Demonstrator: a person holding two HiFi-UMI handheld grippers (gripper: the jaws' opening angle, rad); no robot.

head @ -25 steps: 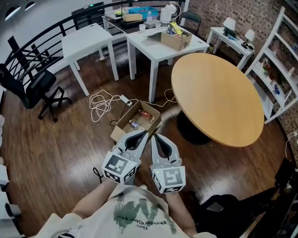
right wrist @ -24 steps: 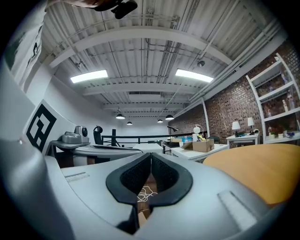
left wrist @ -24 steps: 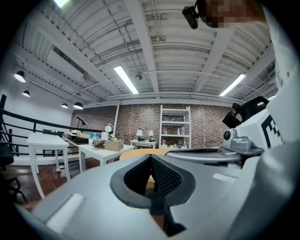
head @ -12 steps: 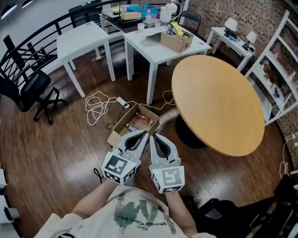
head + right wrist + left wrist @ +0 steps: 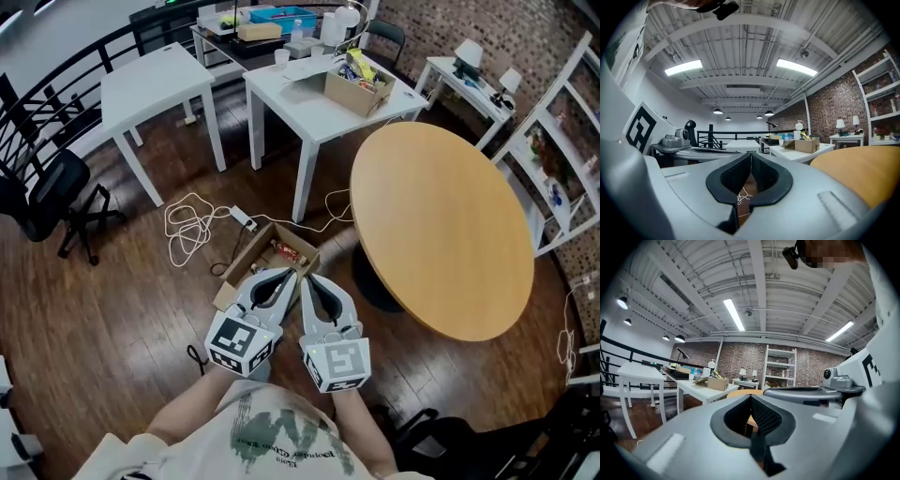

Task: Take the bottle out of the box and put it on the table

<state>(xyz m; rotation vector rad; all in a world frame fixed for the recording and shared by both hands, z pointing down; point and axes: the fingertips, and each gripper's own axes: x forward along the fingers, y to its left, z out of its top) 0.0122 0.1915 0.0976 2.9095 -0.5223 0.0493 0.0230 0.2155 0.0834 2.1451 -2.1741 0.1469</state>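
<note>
An open cardboard box (image 5: 253, 255) stands on the wooden floor, just beyond my two grippers. A reddish packet (image 5: 289, 251) lies inside it; I cannot make out the bottle, and the left gripper covers part of the box's inside. My left gripper (image 5: 292, 273) and right gripper (image 5: 306, 276) are held side by side, pointing level toward the box, tips over its near edge. Both are shut with nothing between their pads. The left gripper view shows the left gripper (image 5: 751, 397) with its jaws meeting. In the right gripper view the right gripper (image 5: 751, 155) is shut too. The round wooden table (image 5: 441, 225) is to the right.
A white cable with a power strip (image 5: 199, 223) lies on the floor left of the box. Two white tables (image 5: 319, 98) stand beyond, one bearing another cardboard box (image 5: 358, 86). A black office chair (image 5: 52, 192) is at the left, white shelves (image 5: 562, 159) at the right.
The person has stepped forward with both grippers together; the box on the floor has come closer and now lies right at the fingertips. Both grippers stayed shut.
</note>
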